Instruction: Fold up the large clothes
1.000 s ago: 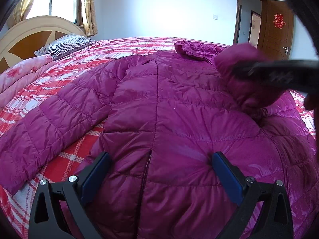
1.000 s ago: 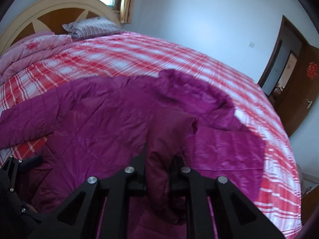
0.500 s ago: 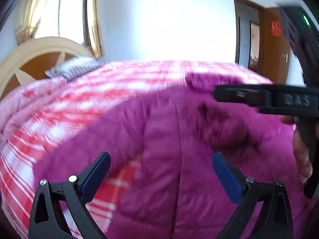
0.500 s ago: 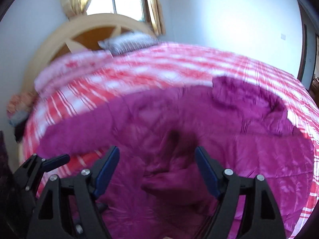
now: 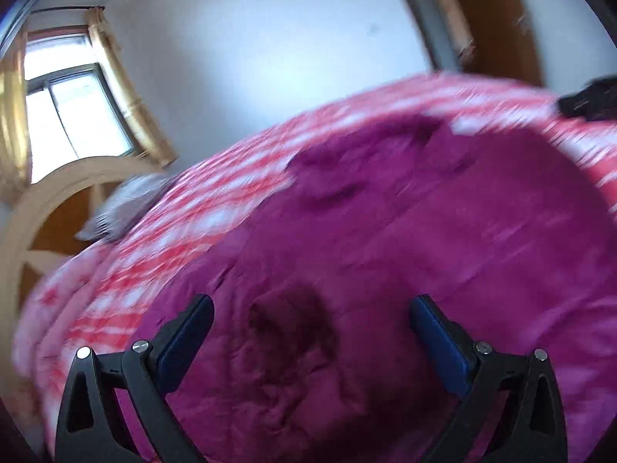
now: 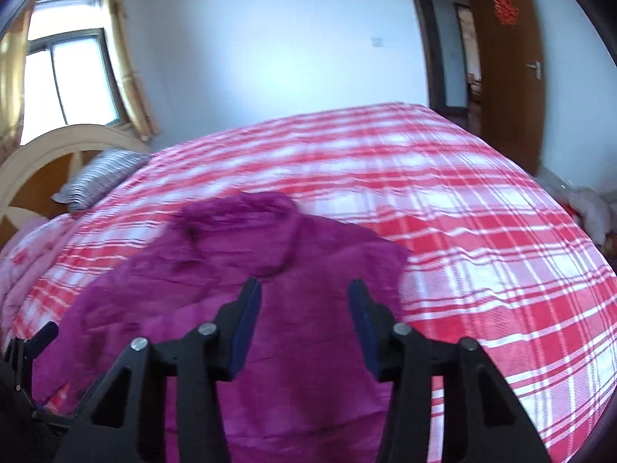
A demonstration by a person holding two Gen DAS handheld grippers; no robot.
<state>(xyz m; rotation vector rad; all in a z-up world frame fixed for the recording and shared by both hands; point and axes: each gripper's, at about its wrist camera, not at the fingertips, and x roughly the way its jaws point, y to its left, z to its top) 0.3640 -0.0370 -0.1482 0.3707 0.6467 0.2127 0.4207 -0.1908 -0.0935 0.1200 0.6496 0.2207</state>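
A magenta quilted down jacket lies spread on the bed, with one sleeve folded over its body; it also shows in the right wrist view, collar toward the far side. My left gripper is open and empty, just above the jacket's crumpled lower part. My right gripper is open and empty, above the jacket's right half. The left gripper's tip shows at the left edge of the right wrist view. The left wrist view is blurred by motion.
The bed has a red and white plaid sheet. A striped pillow and pink quilt lie by the curved wooden headboard. A brown door stands open at right; a white bundle lies on the floor.
My right gripper let go of the sleeve, which now lies over the jacket body, and swung right. My left gripper stayed open, tilted and moved fast over the jacket.
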